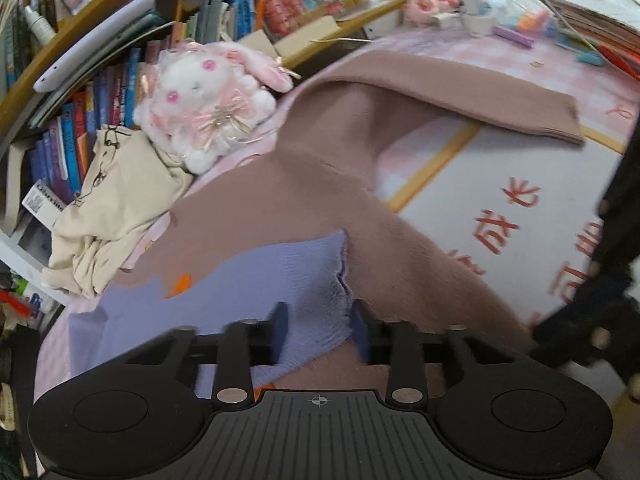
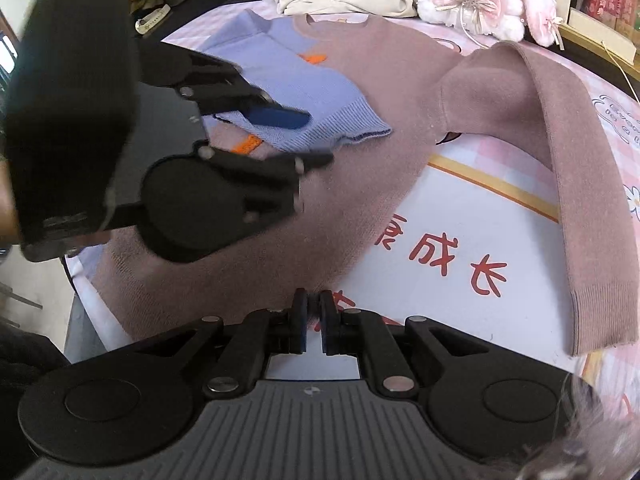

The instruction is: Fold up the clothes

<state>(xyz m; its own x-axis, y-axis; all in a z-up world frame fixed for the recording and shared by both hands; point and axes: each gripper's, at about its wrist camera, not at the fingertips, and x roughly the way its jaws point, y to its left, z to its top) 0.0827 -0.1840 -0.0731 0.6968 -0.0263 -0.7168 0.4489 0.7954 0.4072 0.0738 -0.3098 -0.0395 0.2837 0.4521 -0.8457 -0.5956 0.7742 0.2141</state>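
Note:
A mauve-brown sweater (image 1: 320, 184) with a lilac sleeve and panel lies spread on the pink mat (image 1: 500, 184). It also shows in the right wrist view (image 2: 400, 92). Its lilac sleeve cuff (image 1: 316, 300) is folded across the body, and my left gripper (image 1: 320, 328) is open around that cuff. In the right wrist view the left gripper (image 2: 292, 136) sits over the lilac cuff (image 2: 344, 128). The brown sleeve (image 2: 580, 200) stretches out to the right. My right gripper (image 2: 313, 320) is shut and empty, just above the sweater's lower edge.
A white and pink plush rabbit (image 1: 208, 96) and a crumpled cream garment (image 1: 116, 216) lie at the mat's far side beside bookshelves (image 1: 100, 92). Small toys and a cable (image 1: 516, 28) lie further along. The mat bears red characters (image 2: 452, 260).

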